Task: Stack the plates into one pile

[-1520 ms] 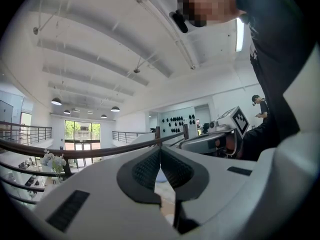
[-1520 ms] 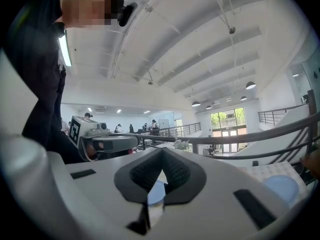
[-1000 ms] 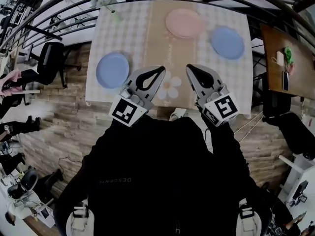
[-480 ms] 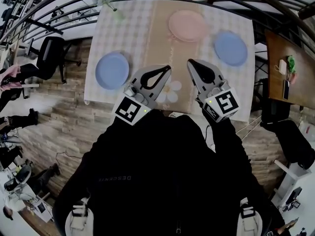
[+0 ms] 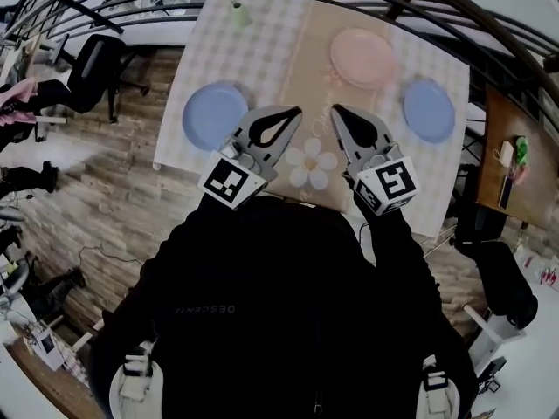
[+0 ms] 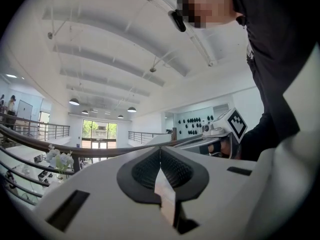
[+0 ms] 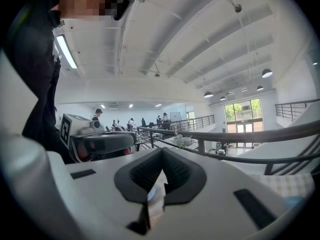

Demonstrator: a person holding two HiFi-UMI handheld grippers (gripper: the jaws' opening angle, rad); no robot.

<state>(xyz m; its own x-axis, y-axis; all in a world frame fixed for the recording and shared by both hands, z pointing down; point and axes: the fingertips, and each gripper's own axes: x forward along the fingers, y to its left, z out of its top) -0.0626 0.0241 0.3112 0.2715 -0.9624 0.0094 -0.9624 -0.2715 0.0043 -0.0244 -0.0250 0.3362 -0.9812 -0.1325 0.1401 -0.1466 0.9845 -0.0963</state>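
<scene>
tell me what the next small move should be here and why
Probably open the left gripper and reach toward the left blue plate, the nearest one. The three plates lie apart on the table: that one, the pink plate and the right blue plate. The left gripper and the right gripper are both shut and empty.

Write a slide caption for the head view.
Left gripper and right gripper, both shut, at a table with two blue plates and a pink plate, unstacked.
</scene>
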